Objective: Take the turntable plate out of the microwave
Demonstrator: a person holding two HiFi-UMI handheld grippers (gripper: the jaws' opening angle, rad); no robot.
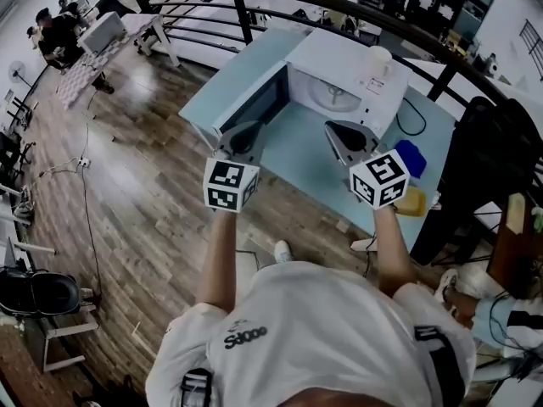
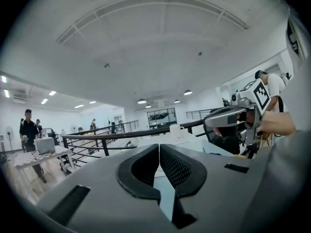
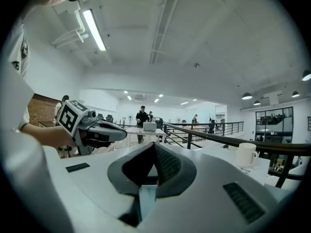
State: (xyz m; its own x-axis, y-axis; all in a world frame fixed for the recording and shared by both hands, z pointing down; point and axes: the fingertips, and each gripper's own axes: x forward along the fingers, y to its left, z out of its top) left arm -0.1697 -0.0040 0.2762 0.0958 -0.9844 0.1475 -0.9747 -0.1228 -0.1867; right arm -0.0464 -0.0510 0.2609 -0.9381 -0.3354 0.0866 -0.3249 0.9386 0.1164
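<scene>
Before the boxy white microwave (image 1: pixel 344 58), left gripper (image 2: pixel 159 149) and right gripper (image 3: pixel 154 147) show ribbed jaws closed, empty.

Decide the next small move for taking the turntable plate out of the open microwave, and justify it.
Probably open the right tongs and ease them toward the turntable plate: the microwave door stands open, the plate lies inside, and both the right and left tongs are shut, empty, short of it.

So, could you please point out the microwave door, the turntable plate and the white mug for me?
microwave door (image 1: pixel 257 107): head view, on its dark window panel.
turntable plate (image 1: pixel 333 97): head view, on the plate's centre.
white mug (image 1: pixel 379 59): head view, on the mug's side wall.
</scene>
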